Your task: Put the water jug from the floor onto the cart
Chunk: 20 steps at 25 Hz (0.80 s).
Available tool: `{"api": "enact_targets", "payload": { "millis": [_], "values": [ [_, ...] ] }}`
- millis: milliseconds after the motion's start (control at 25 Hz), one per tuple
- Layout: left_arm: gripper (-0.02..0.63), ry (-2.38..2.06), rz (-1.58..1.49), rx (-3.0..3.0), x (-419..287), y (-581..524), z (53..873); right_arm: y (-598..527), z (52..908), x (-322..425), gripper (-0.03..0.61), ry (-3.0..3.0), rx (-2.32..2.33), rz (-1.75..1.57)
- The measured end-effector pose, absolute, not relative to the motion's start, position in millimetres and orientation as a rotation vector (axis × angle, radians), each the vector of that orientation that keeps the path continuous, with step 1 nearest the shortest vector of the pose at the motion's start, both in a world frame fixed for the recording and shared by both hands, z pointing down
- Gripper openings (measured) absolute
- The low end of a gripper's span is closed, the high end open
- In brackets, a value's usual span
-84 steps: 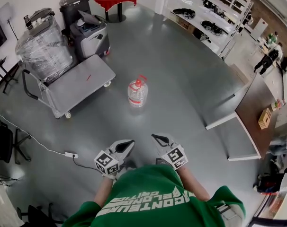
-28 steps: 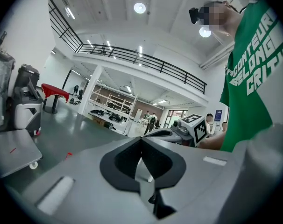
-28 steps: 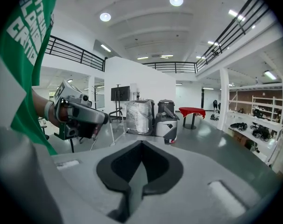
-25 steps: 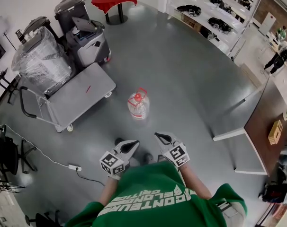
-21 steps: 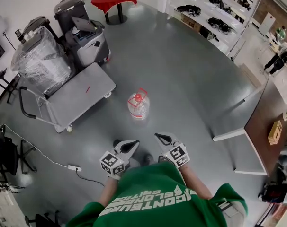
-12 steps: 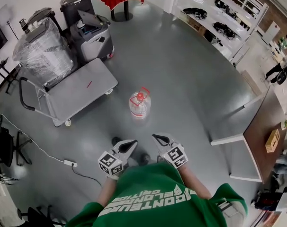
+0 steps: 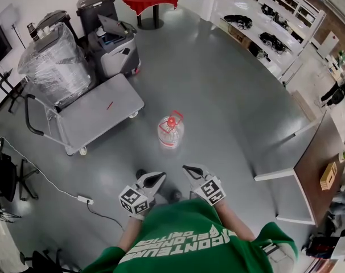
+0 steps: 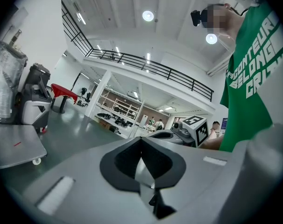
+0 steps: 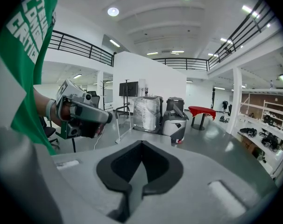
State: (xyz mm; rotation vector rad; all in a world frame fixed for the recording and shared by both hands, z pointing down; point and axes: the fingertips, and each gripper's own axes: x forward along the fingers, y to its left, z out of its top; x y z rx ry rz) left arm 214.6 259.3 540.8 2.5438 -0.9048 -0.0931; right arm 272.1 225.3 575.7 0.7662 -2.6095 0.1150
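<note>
Left gripper (image 7: 156,178) and right gripper (image 7: 189,169), both closed and empty, faced the water jug (image 7: 171,134) on the floor. It looked heavy and rigid, and its red handle (image 7: 174,118) seemed the best hold.

A clear plastic water jug (image 7: 171,133) with red cap and red carry handle stands upright on the floor, ahead of the left gripper (image 7: 156,177) and right gripper (image 7: 187,168), apart from both. The grey flat-deck cart (image 7: 98,114) stands beyond, ahead-left of the left gripper.
</note>
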Motion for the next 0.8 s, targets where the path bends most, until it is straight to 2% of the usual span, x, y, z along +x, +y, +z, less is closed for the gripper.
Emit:
{"api": "enact_targets", "payload": {
  "millis": [800],
  "values": [
    [0.009, -0.846, -0.082, 2.579, 206, 201, 531, 168, 563, 262, -0.008, -2.586, 0.823, 0.105]
  ]
}}
